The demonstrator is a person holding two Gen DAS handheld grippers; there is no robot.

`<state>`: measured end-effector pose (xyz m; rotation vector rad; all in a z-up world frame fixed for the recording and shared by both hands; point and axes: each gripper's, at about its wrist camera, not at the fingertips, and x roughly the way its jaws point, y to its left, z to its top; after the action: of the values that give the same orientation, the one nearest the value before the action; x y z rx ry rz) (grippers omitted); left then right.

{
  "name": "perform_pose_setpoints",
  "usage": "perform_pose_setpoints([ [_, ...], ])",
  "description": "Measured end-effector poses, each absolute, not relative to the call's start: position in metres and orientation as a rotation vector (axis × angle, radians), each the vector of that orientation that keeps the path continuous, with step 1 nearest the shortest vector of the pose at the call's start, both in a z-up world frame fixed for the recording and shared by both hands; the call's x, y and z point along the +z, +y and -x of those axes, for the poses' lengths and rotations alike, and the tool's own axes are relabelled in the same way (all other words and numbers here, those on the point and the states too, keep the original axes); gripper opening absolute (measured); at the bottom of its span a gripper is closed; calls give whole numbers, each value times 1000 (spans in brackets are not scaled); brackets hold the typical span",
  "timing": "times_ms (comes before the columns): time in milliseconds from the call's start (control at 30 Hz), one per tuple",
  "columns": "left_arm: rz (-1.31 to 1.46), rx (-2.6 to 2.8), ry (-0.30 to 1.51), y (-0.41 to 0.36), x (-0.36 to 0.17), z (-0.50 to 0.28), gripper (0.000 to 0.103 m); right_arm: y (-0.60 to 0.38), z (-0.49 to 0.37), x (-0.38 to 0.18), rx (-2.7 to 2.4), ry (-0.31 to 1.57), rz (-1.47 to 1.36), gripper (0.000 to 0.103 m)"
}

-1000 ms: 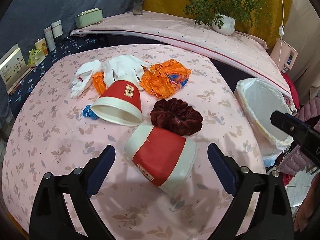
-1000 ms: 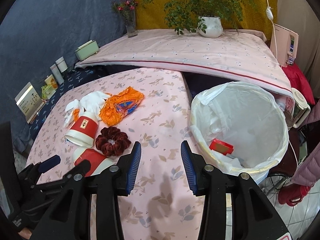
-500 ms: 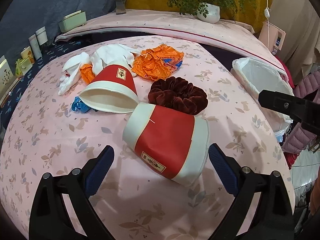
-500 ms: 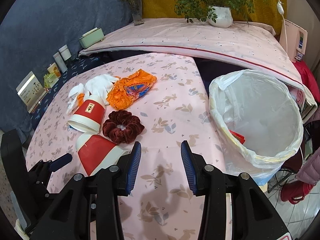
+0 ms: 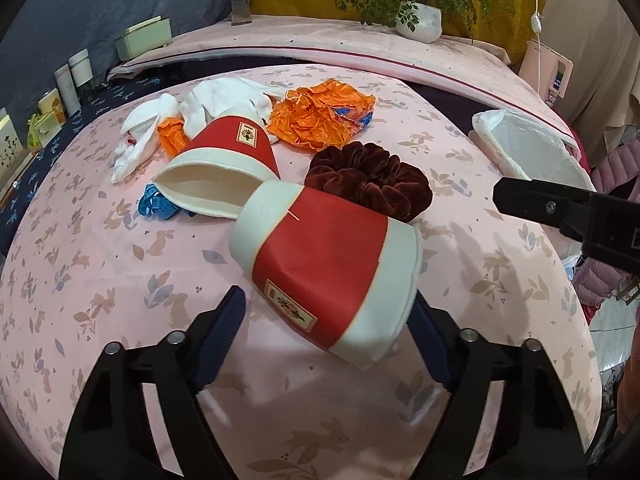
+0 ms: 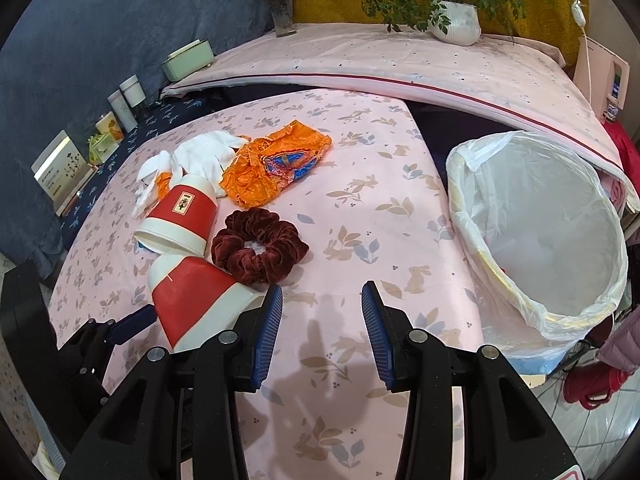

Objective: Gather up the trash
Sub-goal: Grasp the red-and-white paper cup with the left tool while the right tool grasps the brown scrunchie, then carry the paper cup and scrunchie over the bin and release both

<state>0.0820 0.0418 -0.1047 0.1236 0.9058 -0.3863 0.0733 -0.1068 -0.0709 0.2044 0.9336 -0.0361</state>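
Covering table: pink leaf-print cloth (image 6: 360,184); blue wall (image 6: 80,40) behind.

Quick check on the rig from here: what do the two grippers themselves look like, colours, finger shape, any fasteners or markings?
Both match: the left gripper and right gripper have matte black forked frames with round silver bolt heads at the pivots. Each carries two flat, tapering fingers faced with dark blue ribbed pads. A red-and-white label corner shows at the right gripper's lower edge. No cables or sleeves visible.
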Motion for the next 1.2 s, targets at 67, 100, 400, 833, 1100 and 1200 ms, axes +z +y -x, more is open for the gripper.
perform_pose_setpoints([
  [67,-110,-380,913,45,-104,-83,64,-104,-77,-72,-29,936,-203,41],
  [100,-107,-375,915,46,-103,-83,60,-103,-80,-73,-25,936,-204,41],
  [400,-59,-336,909,61,-87,-80,31,-89,-107,-82,9,952,-198,41],
  [833,8,-253,902,92,-67,-94,2,-86,-146,-115,1,1015,-191,37],
  [1100,18,-254,904,87,-60,-100,2,-82,-142,-115,37,1020,-198,18],
  [1200,14,-259,902,82,-57,-99,2,-88,-132,-104,37,992,-219,18],
])
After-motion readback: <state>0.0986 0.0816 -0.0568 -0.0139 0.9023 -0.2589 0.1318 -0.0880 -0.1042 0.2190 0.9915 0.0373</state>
